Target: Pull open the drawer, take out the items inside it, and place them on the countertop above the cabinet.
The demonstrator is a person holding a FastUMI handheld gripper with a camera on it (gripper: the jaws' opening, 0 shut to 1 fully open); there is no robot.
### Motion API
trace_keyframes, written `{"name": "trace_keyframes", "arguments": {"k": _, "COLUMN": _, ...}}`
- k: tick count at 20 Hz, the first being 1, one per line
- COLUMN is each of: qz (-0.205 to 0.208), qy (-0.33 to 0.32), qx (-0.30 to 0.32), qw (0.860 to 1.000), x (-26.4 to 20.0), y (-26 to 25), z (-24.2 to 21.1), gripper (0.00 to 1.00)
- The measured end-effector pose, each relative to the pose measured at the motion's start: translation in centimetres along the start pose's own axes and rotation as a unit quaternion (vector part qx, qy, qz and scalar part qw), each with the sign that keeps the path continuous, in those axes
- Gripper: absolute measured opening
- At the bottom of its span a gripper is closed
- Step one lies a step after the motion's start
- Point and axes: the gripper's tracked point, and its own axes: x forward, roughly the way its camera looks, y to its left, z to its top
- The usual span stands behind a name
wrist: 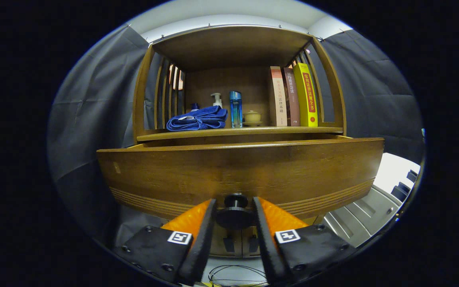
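We have the gripper at the drawer front's lower edge, fingers close on either side of the black knob; both seem to press it, so we judge the knob clamped. The drawer looks like stiff, heavy wood, partly out, and the knob is the only hold. Its long axis runs side to side under the countertop; the front faces us, so the pull goes straight back. Its contents are hidden. A blue cloth and books sit on the countertop.

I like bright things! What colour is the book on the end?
Yellow. The book shows best in the gripper view.
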Motion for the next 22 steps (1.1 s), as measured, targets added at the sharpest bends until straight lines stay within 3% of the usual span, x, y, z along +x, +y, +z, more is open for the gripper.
{"name": "trace_keyframes", "arguments": {"k": 6, "qz": 0.013, "qy": -0.016, "qx": -0.001, "qw": 1.0, "x": -0.5, "y": 0.7, "z": 1.6, "gripper": 0.97}}
{"name": "trace_keyframes", "arguments": {"k": 15, "qz": 0.009, "qy": -0.101, "qx": 0.029, "qw": 0.994, "x": -2.1, "y": -1.1, "z": 14.5, "gripper": 0.97}}
{"name": "trace_keyframes", "arguments": {"k": 22, "qz": -0.013, "qy": -0.146, "qx": -0.001, "qw": 0.989, "x": -0.3, "y": -3.9, "z": 24.2, "gripper": 0.97}}
